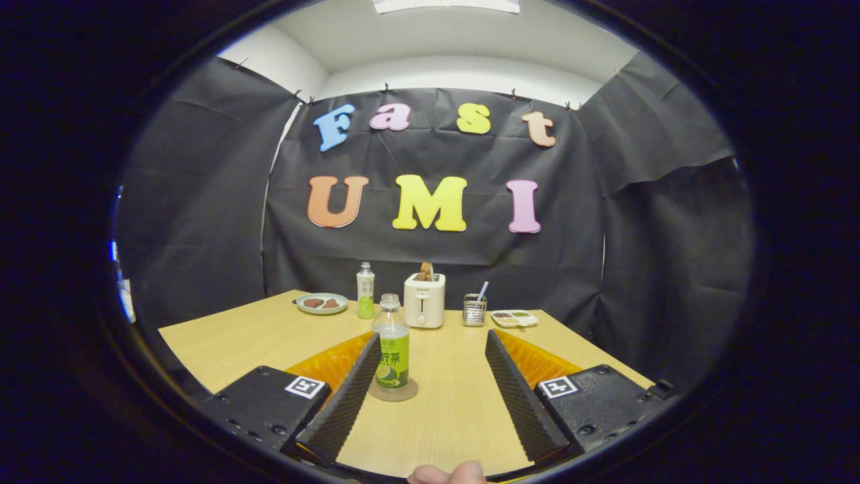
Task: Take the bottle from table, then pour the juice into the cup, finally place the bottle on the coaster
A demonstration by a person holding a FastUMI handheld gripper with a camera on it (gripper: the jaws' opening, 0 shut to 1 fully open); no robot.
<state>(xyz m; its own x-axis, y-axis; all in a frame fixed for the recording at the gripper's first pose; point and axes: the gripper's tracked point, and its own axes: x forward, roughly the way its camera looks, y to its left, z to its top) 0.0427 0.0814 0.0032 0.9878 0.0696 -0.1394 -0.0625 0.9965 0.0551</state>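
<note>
Bottle (392,351) upright on coaster (393,390), just inside the left finger — placing looks finished. Fingers (430,349) spread wide, gripping nothing. Cup not identifiable on tabletop (255,336) — pour unconfirmed.

The claw (430,343) has two long fingers (346,396) with ribbed, sawtooth inner faces, spread wide apart. Each springs from a black block with small screws and a square black-and-white marker (306,386) on top. At 6 o'clock, a fingertip (447,474) peeks in.
</note>
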